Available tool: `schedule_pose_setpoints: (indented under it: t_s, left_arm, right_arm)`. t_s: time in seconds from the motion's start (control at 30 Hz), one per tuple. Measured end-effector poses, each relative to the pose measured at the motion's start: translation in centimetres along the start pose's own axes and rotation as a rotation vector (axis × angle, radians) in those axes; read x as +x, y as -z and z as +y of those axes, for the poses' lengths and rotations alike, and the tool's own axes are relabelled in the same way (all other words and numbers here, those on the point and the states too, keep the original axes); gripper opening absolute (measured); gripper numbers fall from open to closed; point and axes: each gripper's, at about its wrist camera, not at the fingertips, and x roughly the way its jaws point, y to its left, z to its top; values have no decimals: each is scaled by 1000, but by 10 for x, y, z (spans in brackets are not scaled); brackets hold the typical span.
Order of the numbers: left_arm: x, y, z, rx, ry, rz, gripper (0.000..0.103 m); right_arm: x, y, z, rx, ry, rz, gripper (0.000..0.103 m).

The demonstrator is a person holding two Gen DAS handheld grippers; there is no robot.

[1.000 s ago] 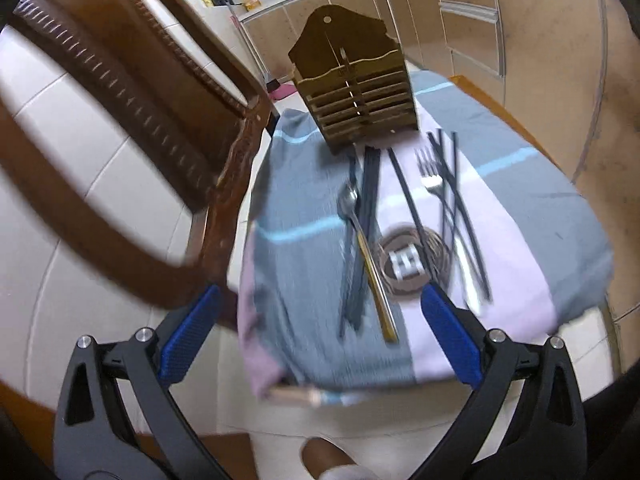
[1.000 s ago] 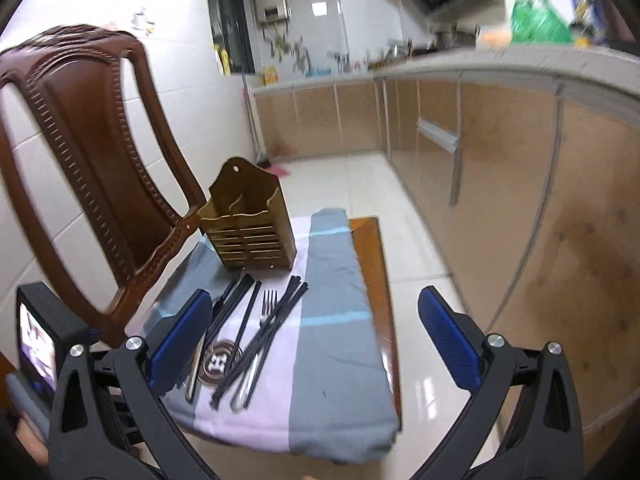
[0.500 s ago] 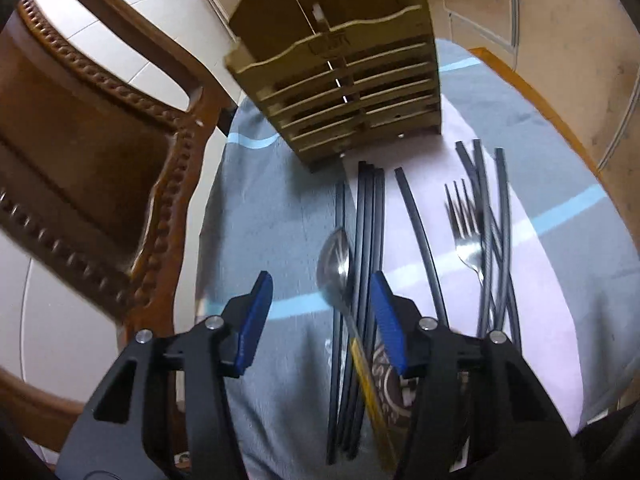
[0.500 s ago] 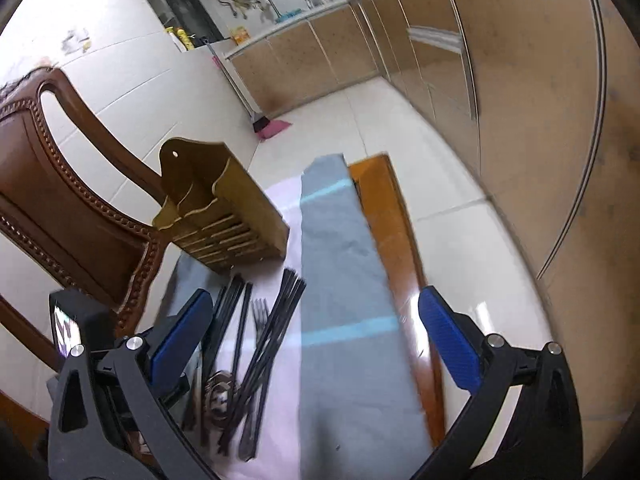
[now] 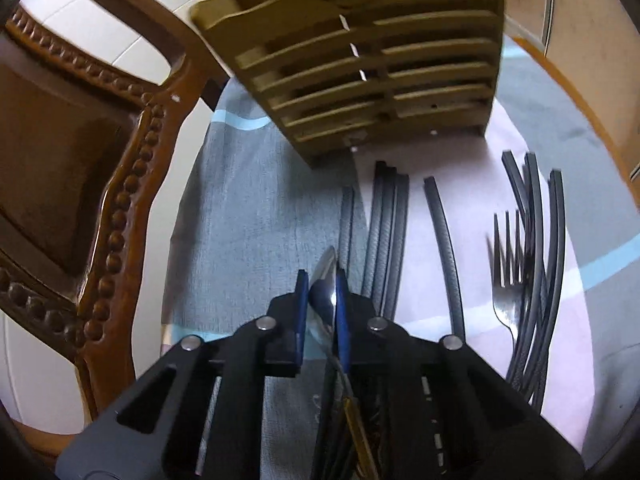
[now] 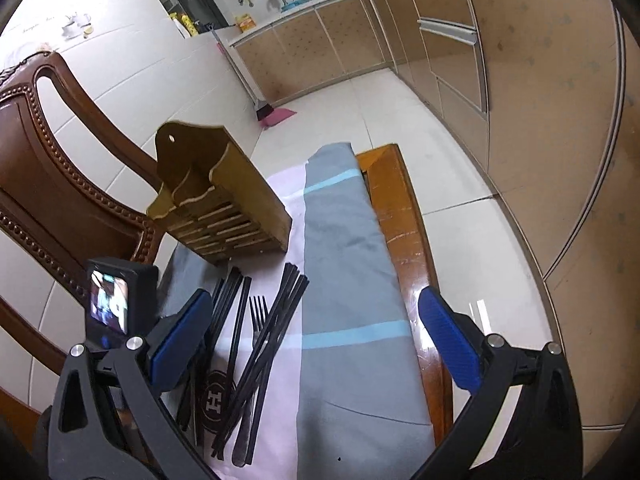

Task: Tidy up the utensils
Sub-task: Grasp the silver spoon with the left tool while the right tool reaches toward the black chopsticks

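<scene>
My left gripper is shut on the bowl of a steel spoon with a gold handle, low over the striped cloth. Black chopsticks lie just right of it, and a fork lies among more chopsticks further right. The slatted wooden utensil holder stands close ahead. My right gripper is open and empty above the cloth, right of the fork and chopsticks. The holder stands beyond them.
A carved wooden chair stands tight against the table's left side; it also shows in the right wrist view. The bare wooden table edge runs along the right. Kitchen cabinets line the far wall. A round coaster lies under the utensils.
My left gripper dropped toward the table and closed from wide open onto the spoon's bowl. The holder now looms much closer. My right gripper stayed open and tilted down slightly.
</scene>
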Motion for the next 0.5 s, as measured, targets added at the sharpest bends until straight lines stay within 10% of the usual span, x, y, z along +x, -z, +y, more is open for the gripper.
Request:
schedule_pose_setpoints:
  t_s: [0.2, 0.5]
  left_arm:
    - [-48, 8, 38, -68, 78, -137, 2]
    - [-161, 35, 95, -237, 189, -463, 2]
  right_arm:
    - [12, 2, 0, 6, -57, 62, 100]
    - [58, 4, -12, 163, -193, 246, 67]
